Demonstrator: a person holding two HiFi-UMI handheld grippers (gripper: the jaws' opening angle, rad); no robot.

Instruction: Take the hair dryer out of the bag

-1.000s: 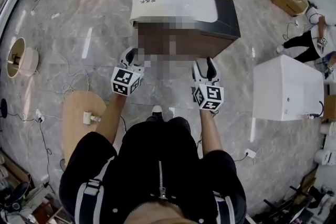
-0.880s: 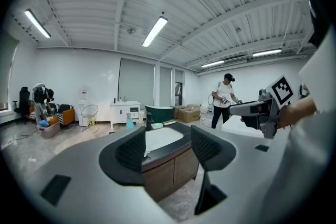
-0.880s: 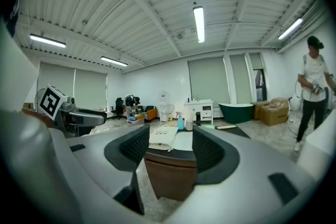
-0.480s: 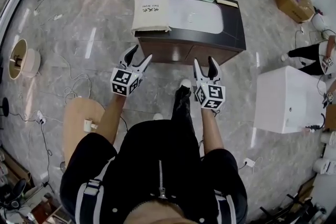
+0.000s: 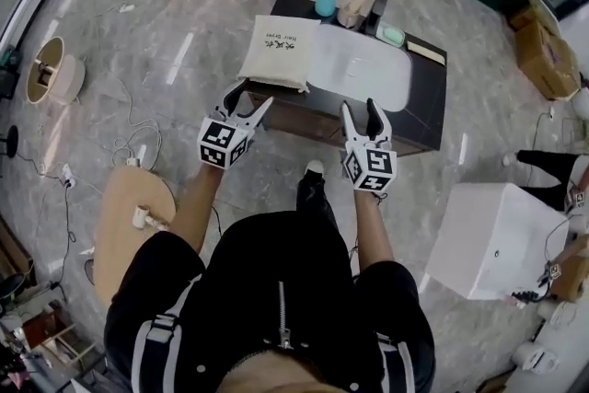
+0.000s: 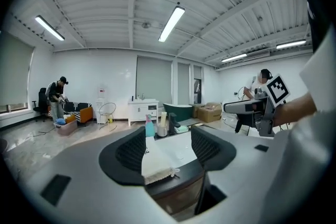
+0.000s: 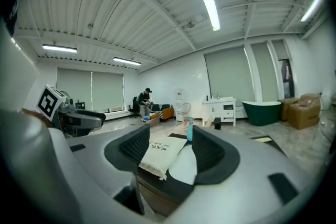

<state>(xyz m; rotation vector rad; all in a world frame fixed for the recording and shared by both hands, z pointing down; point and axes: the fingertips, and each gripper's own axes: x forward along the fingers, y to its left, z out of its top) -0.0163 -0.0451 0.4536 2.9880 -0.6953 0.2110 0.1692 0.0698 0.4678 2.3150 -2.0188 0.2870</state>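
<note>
On the cabinet (image 5: 429, 101) lies the bag (image 5: 279, 51), contents unseen.

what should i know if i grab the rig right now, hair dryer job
Left gripper: open, empty, short of the cabinet.
Right gripper: open, empty, alongside.
Bag: flat on the dark cabinet's left end, beside the white basin; untouched.
Done: nothing; hair dryer not visible, presumably in the bag.
Left: reach the bag, open it, pull the dryer out.
</note>
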